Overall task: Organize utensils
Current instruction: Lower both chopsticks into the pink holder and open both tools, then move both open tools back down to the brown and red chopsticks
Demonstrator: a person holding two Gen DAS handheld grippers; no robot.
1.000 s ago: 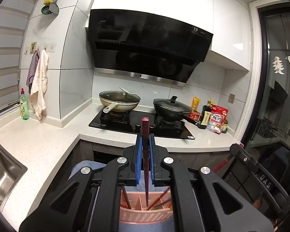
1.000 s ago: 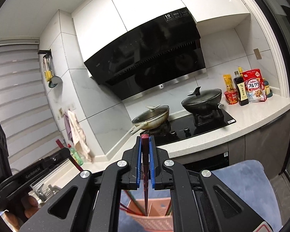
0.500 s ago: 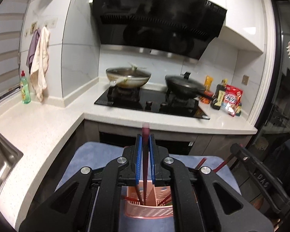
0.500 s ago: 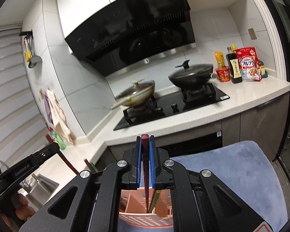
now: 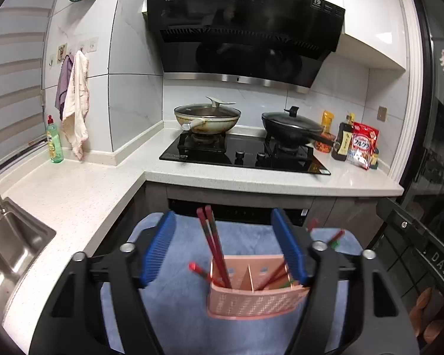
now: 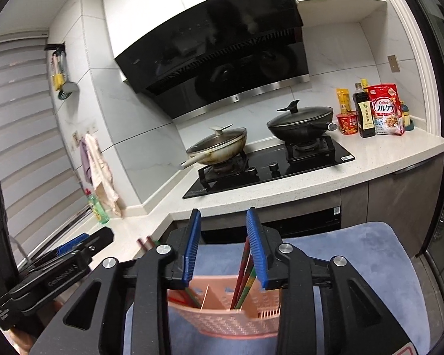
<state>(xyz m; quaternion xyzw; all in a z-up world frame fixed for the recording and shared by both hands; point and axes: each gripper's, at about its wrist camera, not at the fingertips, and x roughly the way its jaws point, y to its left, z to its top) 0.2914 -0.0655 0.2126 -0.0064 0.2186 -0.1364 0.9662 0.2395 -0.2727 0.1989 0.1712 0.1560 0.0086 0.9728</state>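
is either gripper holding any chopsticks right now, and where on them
Nothing is held. Both sets of jaws are opening, and the chopsticks stand loose in the pink basket.

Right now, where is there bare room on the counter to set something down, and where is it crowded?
Bare: the white counter between the sink and the hob, and the strip in front of the hob. Crowded: the right corner, with sauce bottle and cereal bag, and the pink holder under both grippers.
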